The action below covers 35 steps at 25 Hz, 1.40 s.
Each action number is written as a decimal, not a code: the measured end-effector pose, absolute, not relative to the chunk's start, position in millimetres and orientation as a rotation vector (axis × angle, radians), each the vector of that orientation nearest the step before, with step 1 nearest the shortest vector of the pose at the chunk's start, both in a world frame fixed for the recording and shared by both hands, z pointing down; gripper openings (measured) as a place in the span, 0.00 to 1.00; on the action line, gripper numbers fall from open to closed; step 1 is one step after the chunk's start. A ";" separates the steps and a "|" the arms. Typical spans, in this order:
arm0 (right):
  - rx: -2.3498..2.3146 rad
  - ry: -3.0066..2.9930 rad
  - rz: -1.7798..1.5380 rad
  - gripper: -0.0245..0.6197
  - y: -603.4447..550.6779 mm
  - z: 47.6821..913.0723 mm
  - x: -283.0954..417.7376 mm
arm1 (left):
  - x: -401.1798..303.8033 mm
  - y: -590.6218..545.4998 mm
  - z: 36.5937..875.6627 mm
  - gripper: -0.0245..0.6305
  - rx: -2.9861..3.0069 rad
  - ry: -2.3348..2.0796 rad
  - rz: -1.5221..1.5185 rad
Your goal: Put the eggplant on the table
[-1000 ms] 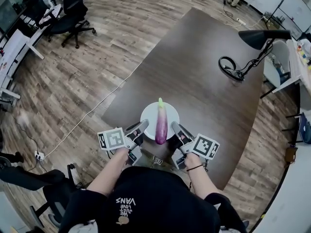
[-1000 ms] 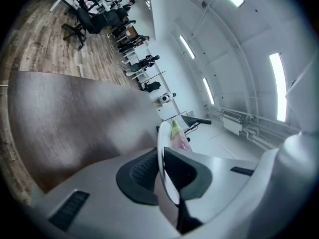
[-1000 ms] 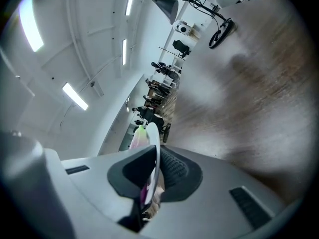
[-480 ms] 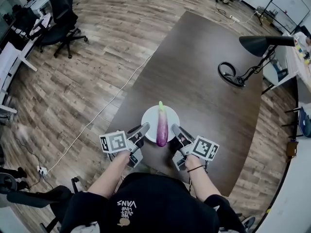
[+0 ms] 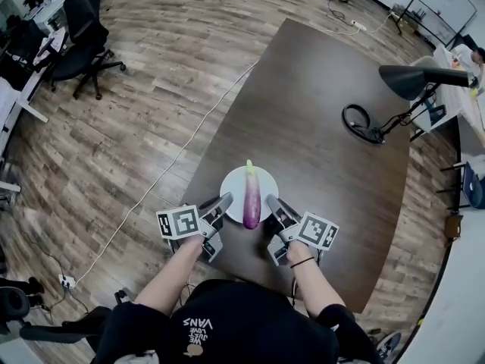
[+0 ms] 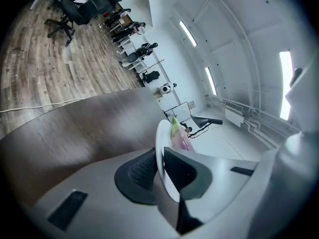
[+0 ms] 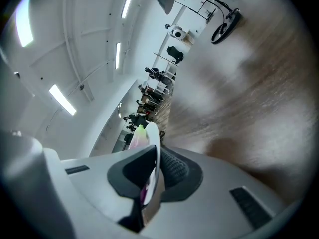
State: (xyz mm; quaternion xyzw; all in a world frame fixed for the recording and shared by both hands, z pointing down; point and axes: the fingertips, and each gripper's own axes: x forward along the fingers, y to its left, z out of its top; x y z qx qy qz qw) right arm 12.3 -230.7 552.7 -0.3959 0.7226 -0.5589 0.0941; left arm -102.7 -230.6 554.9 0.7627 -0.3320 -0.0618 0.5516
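A long purple eggplant with a green tip lies lengthwise on a white plate. The plate is held over the near end of the dark brown table. My left gripper is shut on the plate's left rim, and my right gripper is shut on its right rim. In the left gripper view the plate's edge sits between the black pads, with the eggplant beyond. The right gripper view shows the rim clamped the same way, the eggplant behind it.
A black desk lamp with a ring base stands at the table's far right. Office chairs and desks are on the wood floor to the left. A white cable runs across the floor beside the table.
The head view has shifted slightly, so the table sits a little further away. Both grippers still hold the plate with the eggplant in the same way.
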 end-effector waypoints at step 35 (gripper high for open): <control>-1.352 2.185 -1.795 0.10 -293.3 630.3 17.6 | -95.1 -294.4 639.1 0.12 1.670 -0.745 0.192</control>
